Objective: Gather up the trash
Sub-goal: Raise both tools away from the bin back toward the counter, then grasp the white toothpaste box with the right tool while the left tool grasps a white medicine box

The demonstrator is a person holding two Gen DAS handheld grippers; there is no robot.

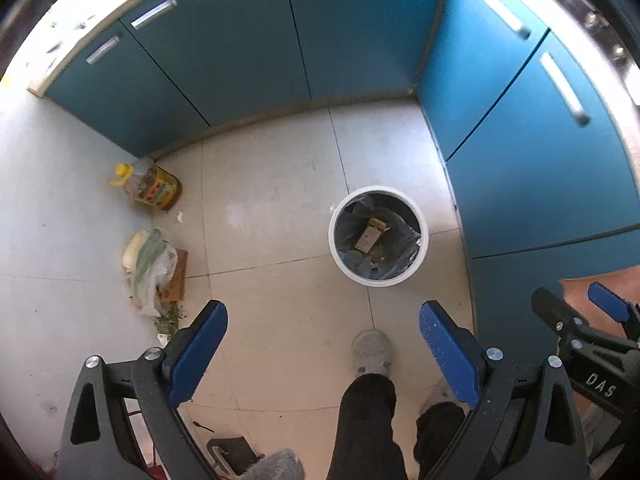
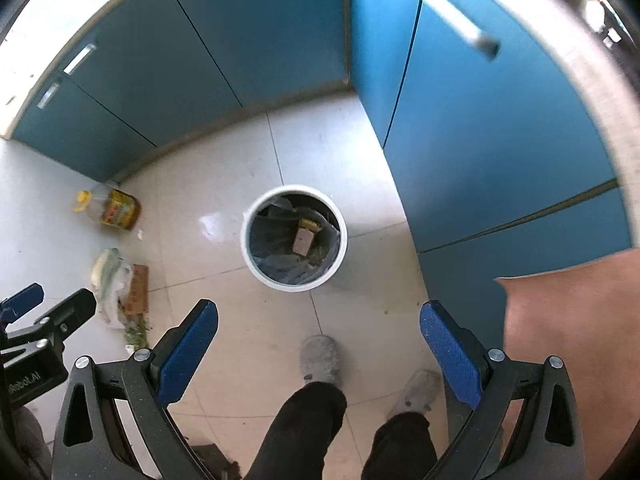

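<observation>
Hovering over kitchen floor, left gripper [image 1: 323,344] and right gripper [image 2: 319,344] both spread wide, empty. Bin [image 1: 378,236] ahead, lined, part-filled, beside cabinets [image 1: 520,152]. Trash bag [image 1: 150,268] and cardboard [image 1: 176,276] by wall, left; likely next pickup. Oil bottle [image 1: 150,186] beyond.

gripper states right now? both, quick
Left gripper: open, holding nothing, above the floor near the trash bin.
Right gripper: open, holding nothing.
</observation>
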